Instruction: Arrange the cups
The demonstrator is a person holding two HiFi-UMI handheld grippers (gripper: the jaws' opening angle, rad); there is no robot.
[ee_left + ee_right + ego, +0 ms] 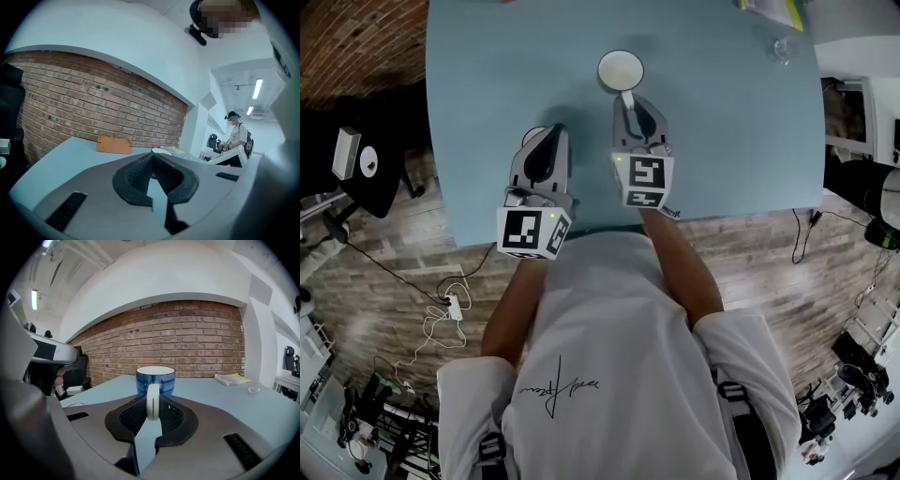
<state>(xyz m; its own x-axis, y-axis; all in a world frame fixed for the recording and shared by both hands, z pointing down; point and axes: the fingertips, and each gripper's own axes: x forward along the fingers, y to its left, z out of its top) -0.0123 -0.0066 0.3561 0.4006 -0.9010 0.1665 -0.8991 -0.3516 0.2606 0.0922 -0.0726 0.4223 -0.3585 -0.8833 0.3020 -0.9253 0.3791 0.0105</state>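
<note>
A blue cup (155,378) with a white inside (621,69) is in the middle of the light blue table (722,131), its white handle (153,401) turned toward me. My right gripper (628,99) (153,397) is shut on that handle, with the cup straight ahead of the jaws. To its left and nearer me, my left gripper (554,133) (152,158) is shut with nothing held. A white curved rim (532,132) shows beside the left gripper's fingers, mostly hidden; I cannot tell what it is. The cup's rim (161,151) shows just past the left jaws.
A flat brown cardboard piece (114,144) lies at the table's far side by the brick wall. A yellow booklet (233,378) and a small clear glass (783,49) sit far right. A black chair (366,159) stands left of the table. A person (238,136) stands in the background.
</note>
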